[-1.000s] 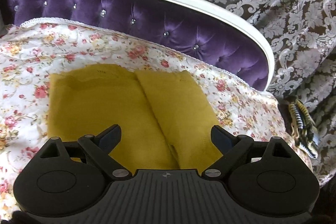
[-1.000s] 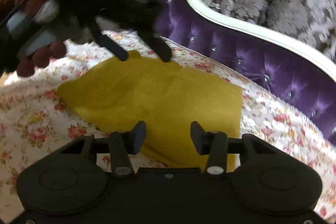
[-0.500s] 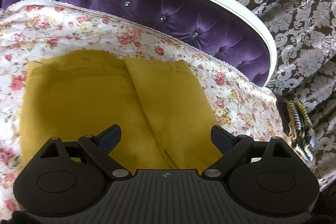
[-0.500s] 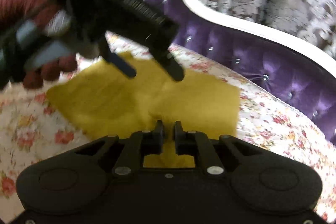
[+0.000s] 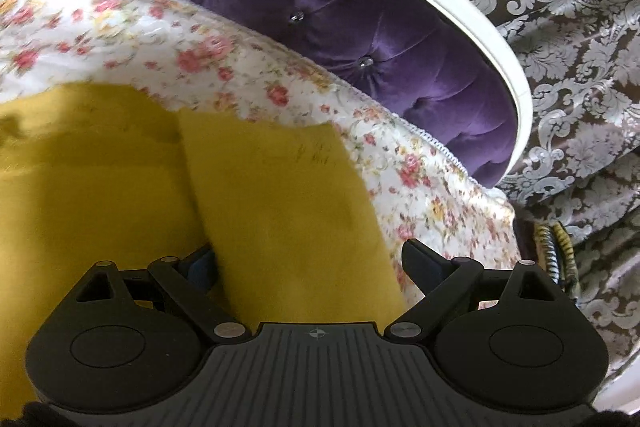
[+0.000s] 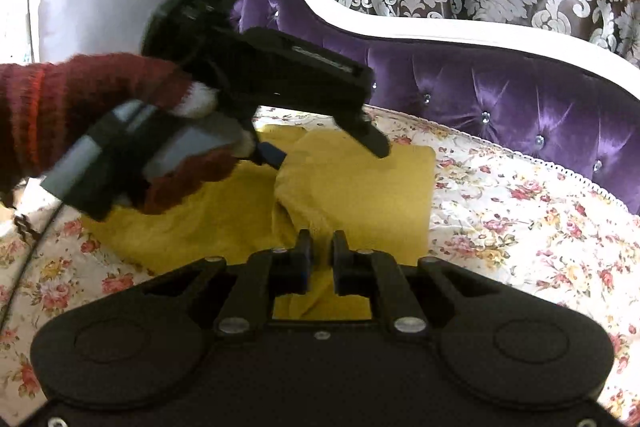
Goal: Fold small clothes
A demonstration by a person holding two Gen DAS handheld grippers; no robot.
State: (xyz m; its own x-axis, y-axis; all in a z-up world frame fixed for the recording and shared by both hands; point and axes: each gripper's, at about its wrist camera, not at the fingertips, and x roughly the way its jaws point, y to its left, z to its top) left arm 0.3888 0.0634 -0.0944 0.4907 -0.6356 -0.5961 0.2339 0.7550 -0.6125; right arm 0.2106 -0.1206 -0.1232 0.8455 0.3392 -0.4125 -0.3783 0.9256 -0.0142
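Observation:
A mustard-yellow cloth (image 5: 272, 203) lies on the floral bed cover (image 5: 424, 187), with a raised fold down its middle. My left gripper (image 5: 308, 259) is open, its jaws astride the right-hand layer; its left finger is partly tucked under the fold. In the right wrist view the cloth (image 6: 360, 187) is pulled up at its near edge. My right gripper (image 6: 319, 243) is shut on that edge. The left gripper (image 6: 328, 151), held by a red-gloved hand, hovers over the cloth's far part.
A purple tufted headboard (image 5: 360, 27) with a white frame (image 6: 440, 35) runs behind the bed. Patterned curtains (image 5: 560, 7) hang beyond. A grey pillow (image 6: 108, 7) stands at the left. A striped tie-back (image 5: 556, 251) hangs at the bed's right edge.
My right gripper closed on the cloth's near edge and lifted it. My left gripper moved forward and down over the right-hand layer of the cloth.

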